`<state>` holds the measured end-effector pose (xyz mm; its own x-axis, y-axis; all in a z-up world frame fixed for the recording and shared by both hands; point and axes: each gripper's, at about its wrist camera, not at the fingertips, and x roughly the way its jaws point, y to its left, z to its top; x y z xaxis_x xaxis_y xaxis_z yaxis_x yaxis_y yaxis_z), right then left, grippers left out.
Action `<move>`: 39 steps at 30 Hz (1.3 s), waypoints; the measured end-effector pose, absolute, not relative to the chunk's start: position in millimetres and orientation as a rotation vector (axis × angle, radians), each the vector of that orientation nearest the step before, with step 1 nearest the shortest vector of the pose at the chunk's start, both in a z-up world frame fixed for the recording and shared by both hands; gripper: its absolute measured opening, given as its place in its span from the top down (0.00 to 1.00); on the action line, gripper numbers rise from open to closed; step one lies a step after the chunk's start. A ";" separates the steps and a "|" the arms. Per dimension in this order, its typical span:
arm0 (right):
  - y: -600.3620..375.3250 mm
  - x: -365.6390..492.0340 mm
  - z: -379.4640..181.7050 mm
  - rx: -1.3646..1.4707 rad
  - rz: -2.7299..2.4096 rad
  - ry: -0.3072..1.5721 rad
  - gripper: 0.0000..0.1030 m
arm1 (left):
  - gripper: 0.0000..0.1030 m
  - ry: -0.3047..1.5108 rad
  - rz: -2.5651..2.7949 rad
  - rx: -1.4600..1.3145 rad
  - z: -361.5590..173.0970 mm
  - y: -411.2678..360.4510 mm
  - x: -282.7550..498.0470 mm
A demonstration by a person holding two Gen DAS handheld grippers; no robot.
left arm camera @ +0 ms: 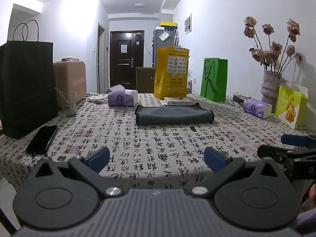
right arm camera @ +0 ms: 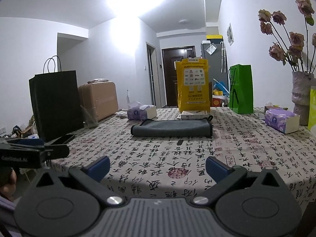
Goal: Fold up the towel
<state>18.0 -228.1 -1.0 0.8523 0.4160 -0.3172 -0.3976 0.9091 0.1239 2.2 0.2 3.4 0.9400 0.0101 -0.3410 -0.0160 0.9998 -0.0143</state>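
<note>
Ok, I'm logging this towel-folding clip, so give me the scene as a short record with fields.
towel: grey towel, folded over, lying flat mid-table, untouched
left gripper: left gripper open, holding nothing, short of the towel
right gripper: right gripper open, holding nothing, short of the towel
surface: calligraphy-print tablecloth
behind towel: yellow bag, green bag
left side: black bag, phone

1. The towel (left arm camera: 174,115) is dark grey with a black stitched edge, kind of a microfiber-looking cloth.
2. It's already folded over into a flat, wide rectangle (the rounded fold runs along the near long side).
3. It lies flat on the patterned tablecloth, toward the far middle of the table.
4. One far corner sticks up a little in a small point.
</note>
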 end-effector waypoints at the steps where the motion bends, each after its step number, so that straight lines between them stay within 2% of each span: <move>1: -227.5 18.3 -1.1 0.054 0.429 0.347 0.00 | 0.00 0.348 0.012 -0.016 3.4 0.0 2.2; 39: -224.7 20.2 -5.1 0.049 0.439 0.357 0.00 | 0.00 0.358 0.010 -0.017 1.4 -0.2 3.4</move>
